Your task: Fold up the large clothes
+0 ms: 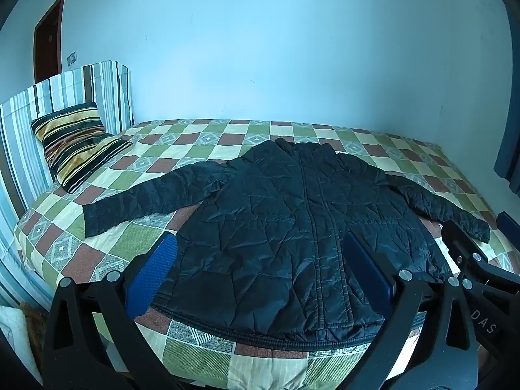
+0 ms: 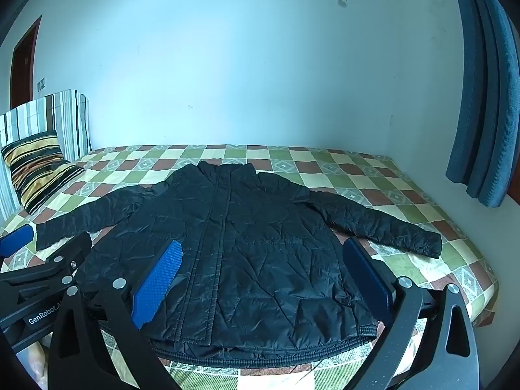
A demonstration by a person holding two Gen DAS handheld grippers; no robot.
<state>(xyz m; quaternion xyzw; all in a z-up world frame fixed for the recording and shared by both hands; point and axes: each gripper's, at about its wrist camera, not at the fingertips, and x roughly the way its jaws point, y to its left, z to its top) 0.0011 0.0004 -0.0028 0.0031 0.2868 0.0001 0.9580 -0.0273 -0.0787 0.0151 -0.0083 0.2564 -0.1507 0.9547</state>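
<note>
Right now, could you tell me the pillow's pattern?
Black, gold and cream stripes; the pillow shows best in the left wrist view.

The bed (image 1: pixel 136 240) carries a checked sheet; a black jacket (image 1: pixel 292 227) lies flat on it, a striped pillow (image 1: pixel 74 146) at its head.

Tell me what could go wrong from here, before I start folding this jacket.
1. The jacket is puffy and shiny, so a pinch may slip or catch only the top layer.
2. Its hem lies near the bed's front edge; pulling toward you could drag it off.
3. The left gripper and right gripper hover open close together, so they could bump.
</note>
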